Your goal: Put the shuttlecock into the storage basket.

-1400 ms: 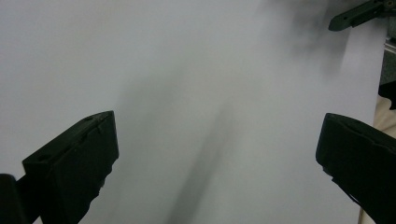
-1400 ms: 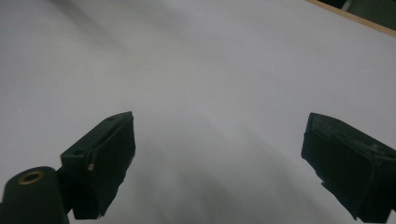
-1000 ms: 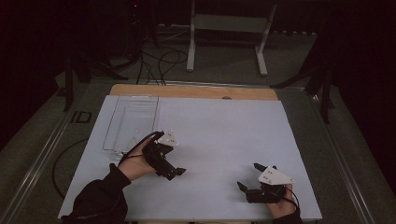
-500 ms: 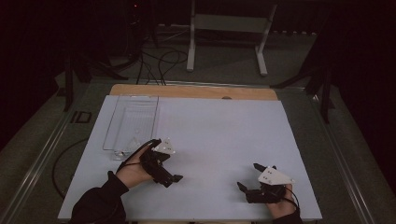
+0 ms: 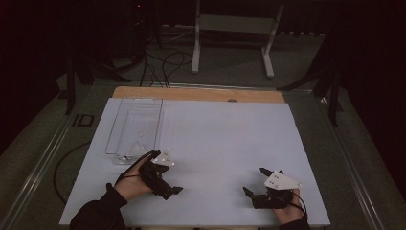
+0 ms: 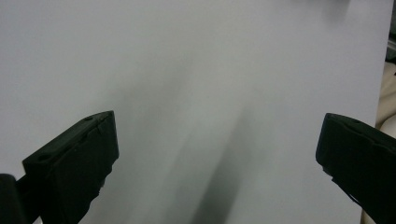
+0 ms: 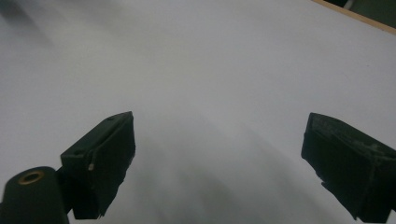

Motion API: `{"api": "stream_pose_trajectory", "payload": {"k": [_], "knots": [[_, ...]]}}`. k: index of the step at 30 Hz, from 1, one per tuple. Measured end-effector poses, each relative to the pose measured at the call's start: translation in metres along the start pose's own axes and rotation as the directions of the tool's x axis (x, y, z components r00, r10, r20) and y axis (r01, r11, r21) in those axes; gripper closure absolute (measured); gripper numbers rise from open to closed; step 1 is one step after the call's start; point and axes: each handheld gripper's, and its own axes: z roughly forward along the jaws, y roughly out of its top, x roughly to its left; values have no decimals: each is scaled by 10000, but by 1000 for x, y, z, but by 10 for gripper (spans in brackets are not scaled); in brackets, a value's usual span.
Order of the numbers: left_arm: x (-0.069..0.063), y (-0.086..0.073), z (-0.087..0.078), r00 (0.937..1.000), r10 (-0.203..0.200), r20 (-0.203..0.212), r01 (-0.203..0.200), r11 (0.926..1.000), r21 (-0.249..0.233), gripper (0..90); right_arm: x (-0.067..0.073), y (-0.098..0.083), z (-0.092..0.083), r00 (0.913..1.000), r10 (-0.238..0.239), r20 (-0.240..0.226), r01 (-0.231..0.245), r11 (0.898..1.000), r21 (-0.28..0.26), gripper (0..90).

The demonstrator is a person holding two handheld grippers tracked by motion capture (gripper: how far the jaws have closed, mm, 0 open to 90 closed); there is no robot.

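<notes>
On the white table (image 5: 215, 139), near its front edge, a person holds two black grippers, one in each hand. Over on the left side of the high view, the left gripper (image 5: 170, 189) sits low over the white top, close to the person's own edge of the table. Its jaws are spread wide, and nothing is between them. From the left gripper view you can see its two black jaws far apart, with just bare white table in the gap. Just behind the left hand (image 5: 131, 182) lies a clear plastic tray (image 5: 136, 127), long and see-through, reaching back toward the far wooden edge of the table. The near end of the tray is just beside the hand, but I cannot tell if they touch. Something small and pale lies in the tray's near end, too blurry to name. Far over on the other side, the right gripper (image 5: 253, 184) rests low near the front edge too, well apart from the tray. Its jaws are also spread wide and hold nothing, with bare white table between them in the right gripper view.
</notes>
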Motion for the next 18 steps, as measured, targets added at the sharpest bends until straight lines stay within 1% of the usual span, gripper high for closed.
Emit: {"api": "stream_pose_trajectory", "payload": {"k": [1, 4, 7, 8, 9, 12, 17, 18], "knots": [[-2, -3, 0, 10000, -62, 4, 63, 9999, -108, 0, 0, 0, 0, 10000, -2, 13, 2, 10000, 0, 97], [-2, -7, -1, 10000, -25, -10, 25, 9999, -151, 0, 0, 0, 0, 10000, -12, 28, 12, 10000, -31, 97], [-3, -16, -2, 9999, -64, -86, 62, 9996, -273, 0, 0, 0, 0, 10000, 3, 14, -3, 10000, -15, 97], [-3, -16, -2, 9999, -64, -86, 62, 9996, -273, 0, 0, 0, 0, 10000, 3, 14, -3, 10000, -15, 97], [-4, -20, -3, 9998, -144, -111, 140, 9994, -327, 0, 0, 0, 0, 10000, -17, 25, 17, 10000, -1, 97], [-4, -24, -5, 9996, -194, -194, 187, 9992, -354, 0, 0, 0, 0, 10000, -25, 18, 25, 10000, -4, 97], [-3, -34, -8, 9991, -378, -186, 367, 9979, -528, 0, 0, 0, 0, 10000, -38, 7, 38, 10000, 20, 97], [-2, -36, -9, 9985, -452, -323, 434, 9976, -531, 0, 0, 0, 0, 10000, -39, -2, 39, 10000, 7, 97]]}}
